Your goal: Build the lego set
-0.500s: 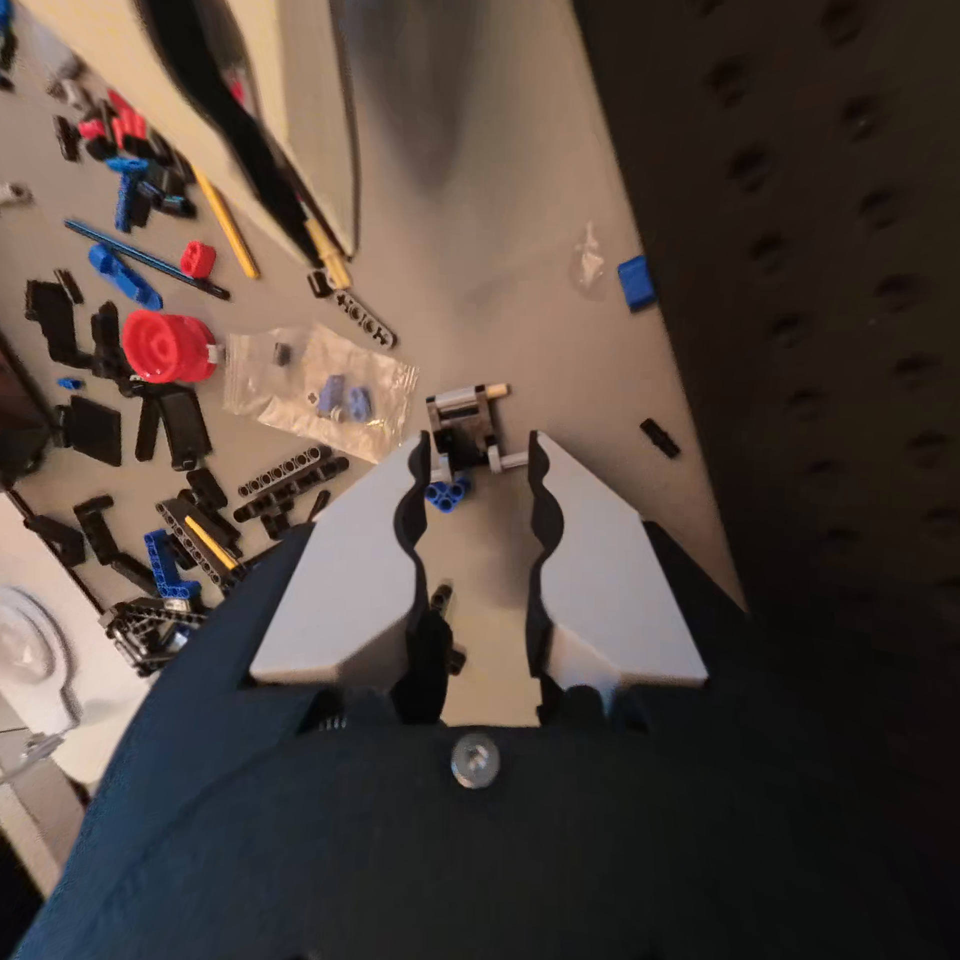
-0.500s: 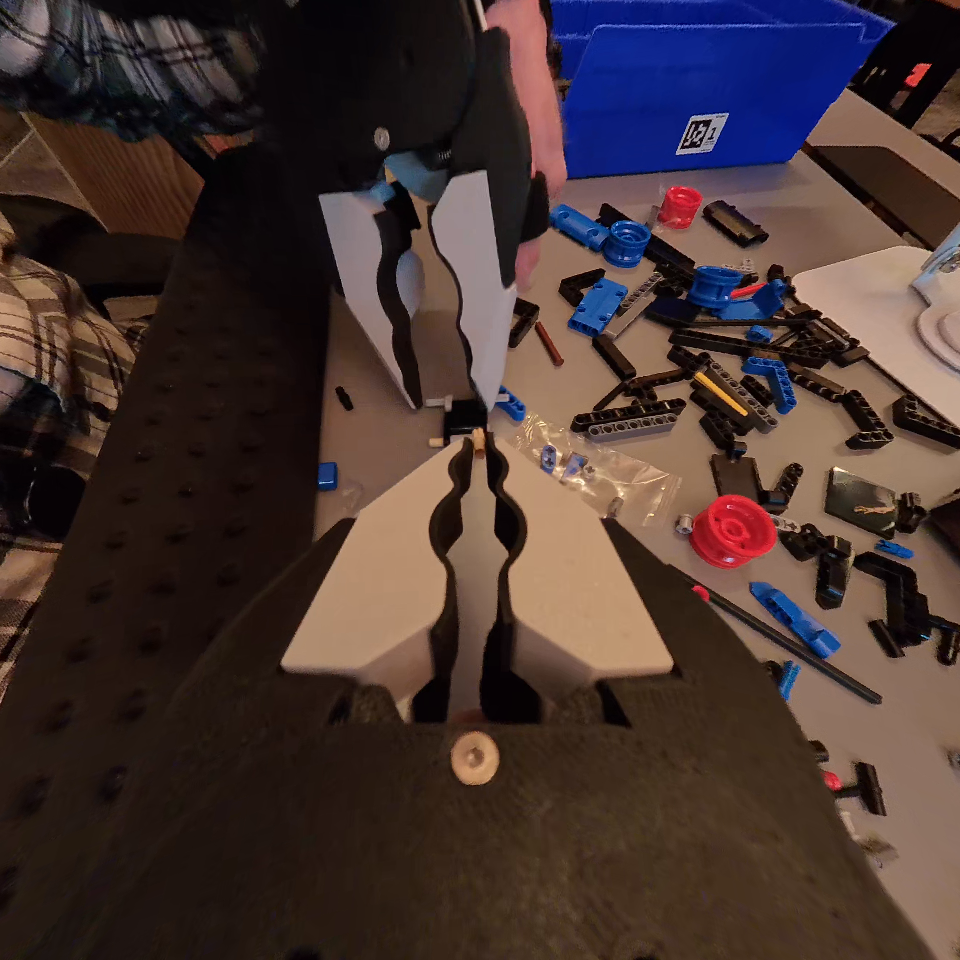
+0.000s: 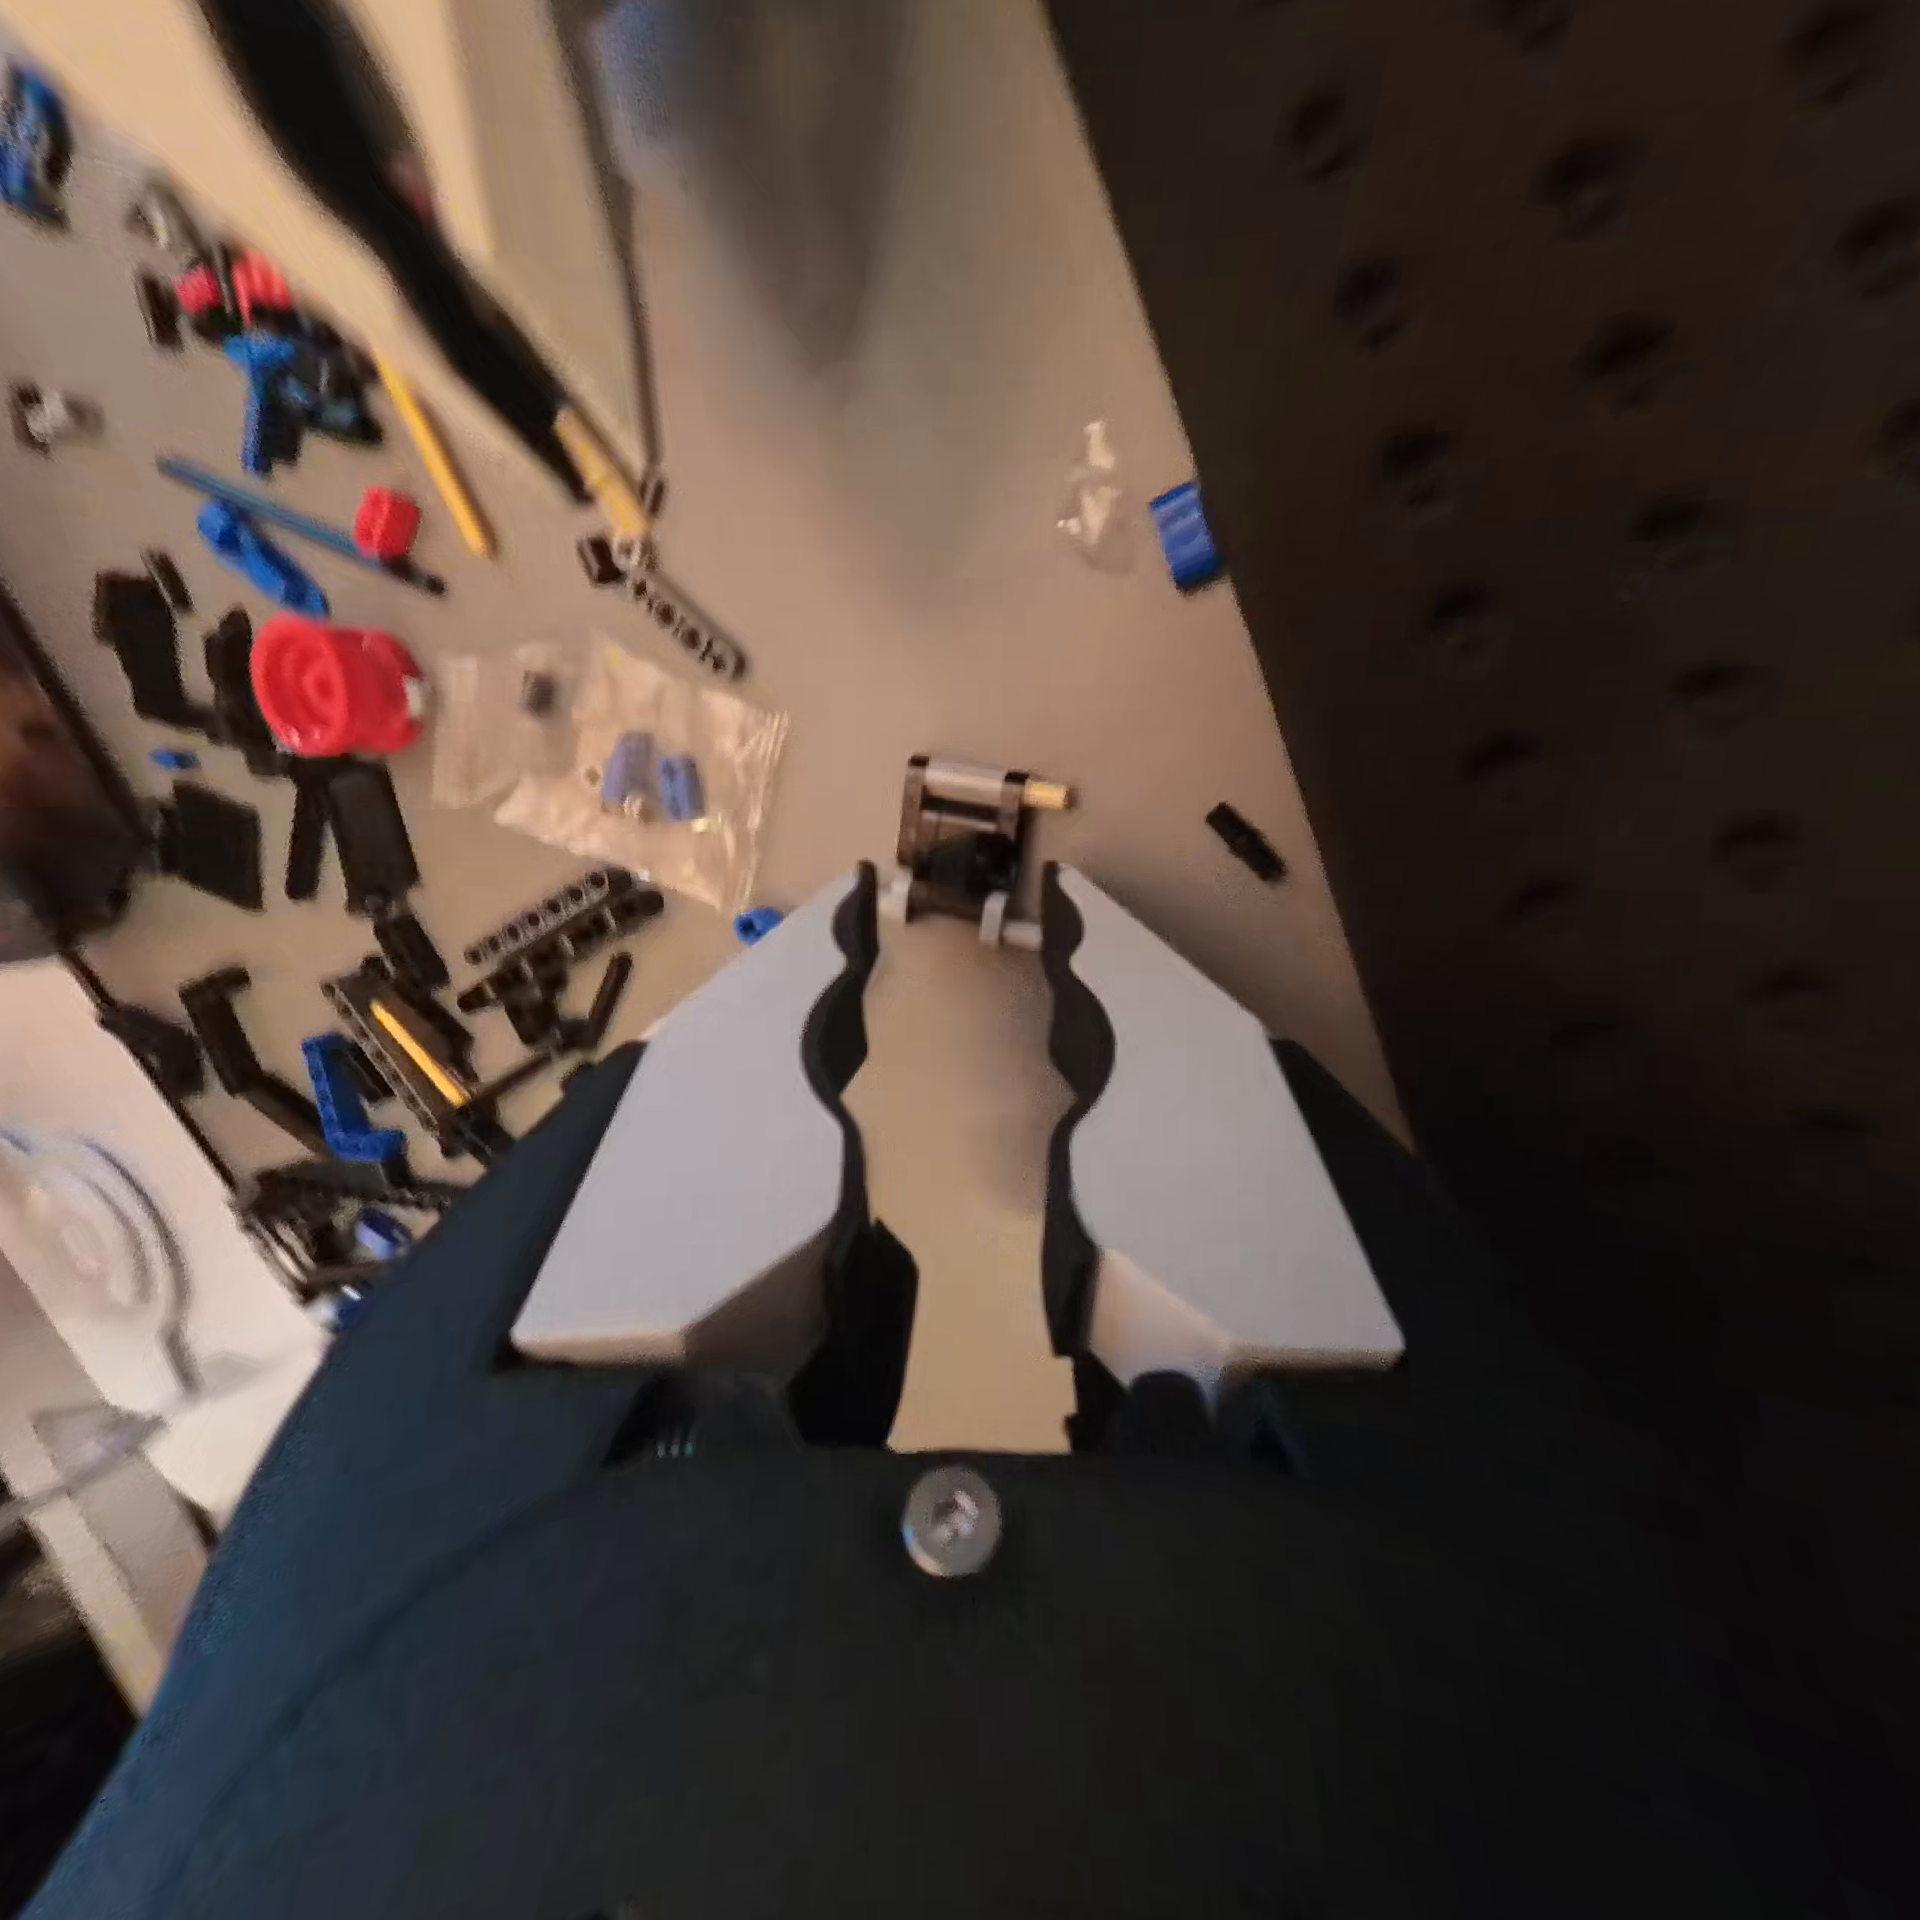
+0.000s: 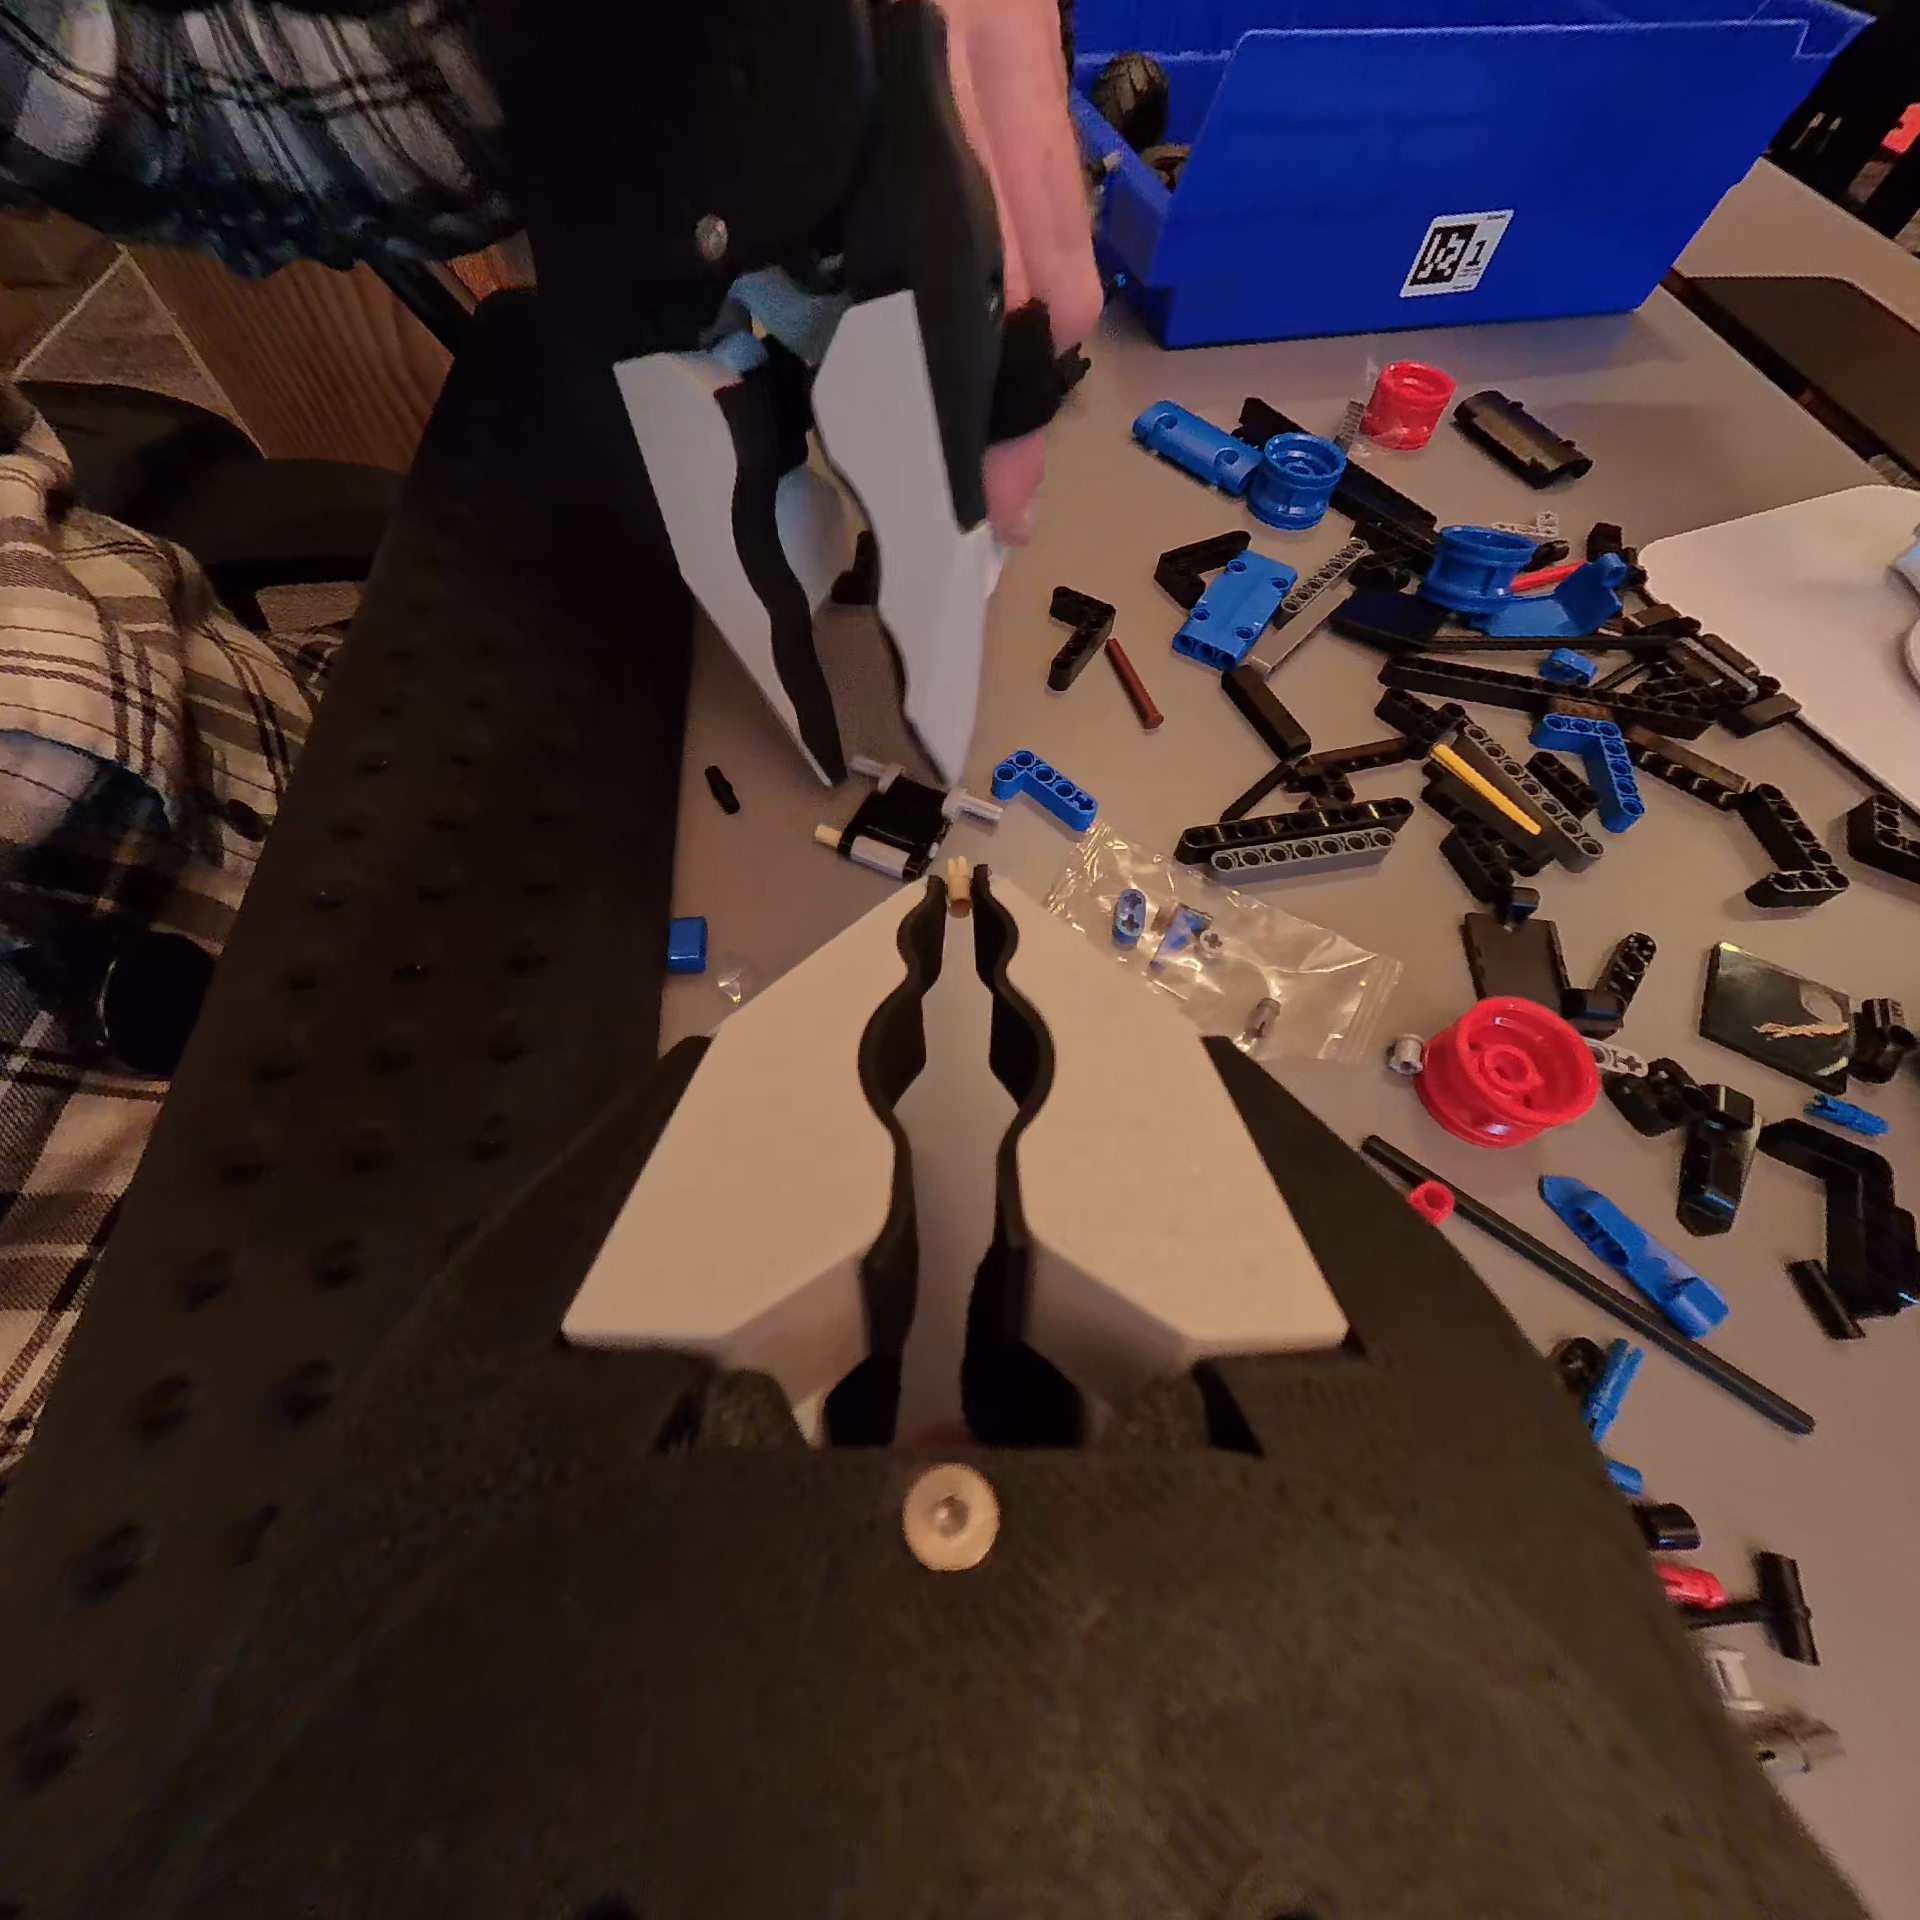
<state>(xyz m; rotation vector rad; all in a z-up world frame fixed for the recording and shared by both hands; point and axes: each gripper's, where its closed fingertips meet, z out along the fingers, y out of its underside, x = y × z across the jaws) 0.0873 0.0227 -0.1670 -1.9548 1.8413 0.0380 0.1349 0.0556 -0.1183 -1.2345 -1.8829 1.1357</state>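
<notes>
A small black and grey lego assembly (image 3: 966,831) with a tan pin end lies on the grey table (image 3: 935,416). My left gripper (image 3: 956,894) is open, and its tips stand on either side of the assembly's near end. The right wrist view shows the same assembly (image 4: 894,826) just under the left gripper (image 4: 894,774). My right gripper (image 4: 958,883) is shut on a small tan pin (image 4: 958,891) and holds it a short way from the assembly. A blue L-beam (image 4: 1044,790) lies beside the assembly.
A black perforated mat (image 4: 468,831) runs along the table's edge. A clear bag of small parts (image 4: 1216,945), a red wheel (image 4: 1507,1070) and a pile of black and blue beams (image 4: 1507,769) lie to the right. A blue bin (image 4: 1455,156) stands at the back. The gap from one gripper's tips to the other's is roughly 8 cm. From the right gripper's tips to the red wheel (image 4: 1507,1070) is close to 12 cm. The left camera catches it too, in the left wrist view (image 3: 328,678).
My left gripper has shifted, so the blue piece that was between its fingers now lies outside its left finger. The left wrist view is blurred by motion. The right gripper still holds the pin.
</notes>
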